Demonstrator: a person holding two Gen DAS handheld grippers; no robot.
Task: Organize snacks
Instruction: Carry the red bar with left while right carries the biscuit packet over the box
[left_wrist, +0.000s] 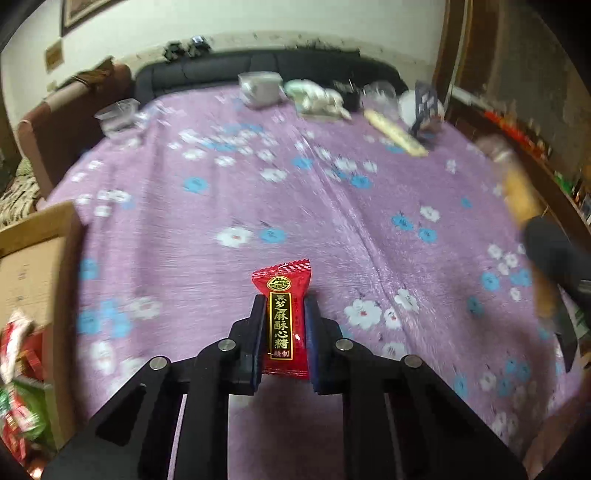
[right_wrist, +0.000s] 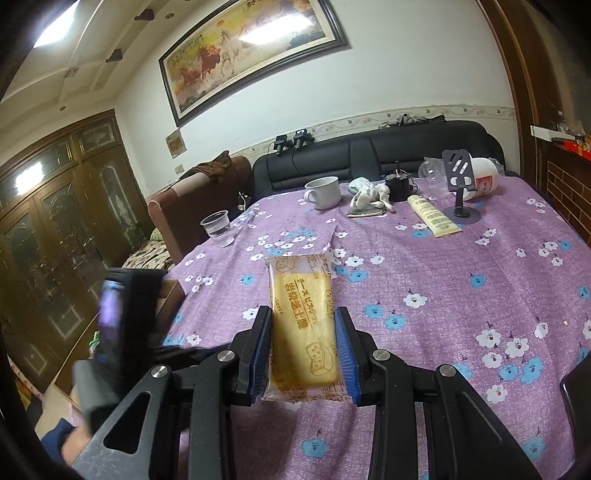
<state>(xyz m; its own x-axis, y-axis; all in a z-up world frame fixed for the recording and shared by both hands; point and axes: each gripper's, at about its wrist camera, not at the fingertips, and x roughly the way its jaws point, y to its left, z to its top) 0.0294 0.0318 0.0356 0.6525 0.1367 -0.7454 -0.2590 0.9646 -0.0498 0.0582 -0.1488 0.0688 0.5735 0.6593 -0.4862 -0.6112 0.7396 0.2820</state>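
Observation:
My left gripper (left_wrist: 284, 301) is shut on a small red candy packet (left_wrist: 283, 317) with gold Chinese lettering and holds it above the purple floral tablecloth (left_wrist: 258, 192). My right gripper (right_wrist: 303, 314) is shut on a yellow cheese biscuit packet (right_wrist: 302, 317) and holds it above the same cloth (right_wrist: 461, 288). The right gripper with its biscuit shows blurred at the right edge of the left wrist view (left_wrist: 524, 199). The left gripper's body shows blurred at the left of the right wrist view (right_wrist: 122, 325).
A cardboard box (left_wrist: 33, 258) with red and green snack packets (left_wrist: 18, 387) stands at the table's left edge. At the far end are a clear plastic cup (right_wrist: 218, 227), a grey mug (right_wrist: 324, 192), a white cloth (right_wrist: 369, 197), a cream tube (right_wrist: 434, 219) and a phone stand (right_wrist: 460, 184).

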